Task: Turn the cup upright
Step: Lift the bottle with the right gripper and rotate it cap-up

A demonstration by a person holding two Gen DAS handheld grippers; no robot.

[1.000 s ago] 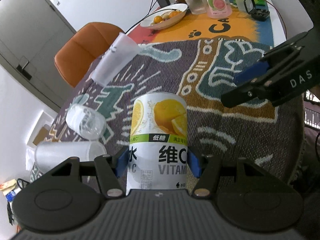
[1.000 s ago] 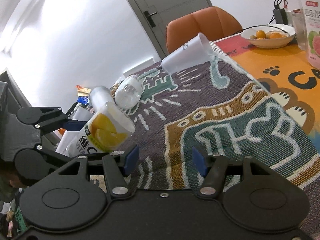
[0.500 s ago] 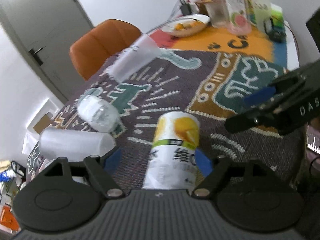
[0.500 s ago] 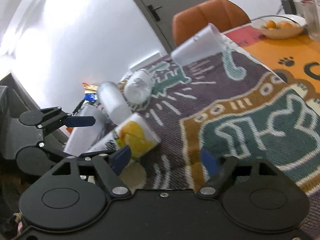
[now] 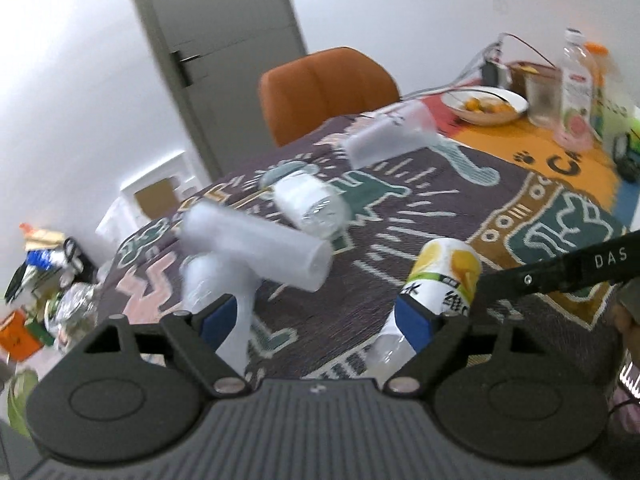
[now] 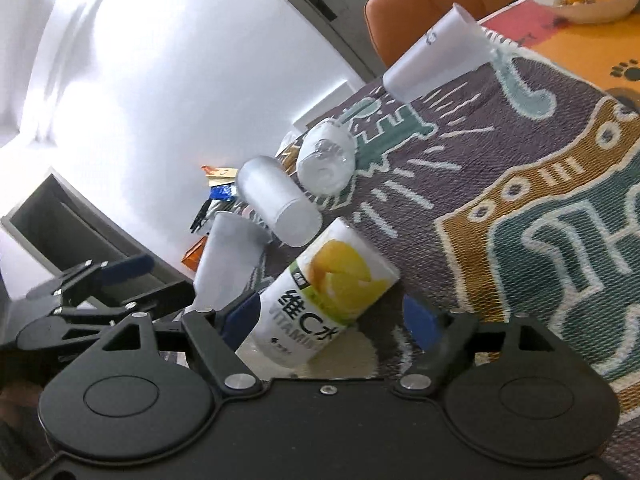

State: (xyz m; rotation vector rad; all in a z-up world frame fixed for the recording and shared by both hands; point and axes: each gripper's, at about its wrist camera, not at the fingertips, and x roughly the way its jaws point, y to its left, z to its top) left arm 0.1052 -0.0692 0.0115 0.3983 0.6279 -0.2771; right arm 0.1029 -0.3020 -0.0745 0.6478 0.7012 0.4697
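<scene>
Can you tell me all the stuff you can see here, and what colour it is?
Lemon cup: one, white and yellow, upside down near the tongs.
Plain cups: four, frosted white, three on their sides, one standing mouth down at the table's near edge.
Cloth: one, purple, teal, orange, over the table.
Chair: one, orange, behind the table.
Fruit bowl: one, white, far end.
Bottle: one, clear with pink label, far end.
Left tongs: black, blue pads, open.
Right tongs: black, blue pads, open around the lemon cup.
</scene>
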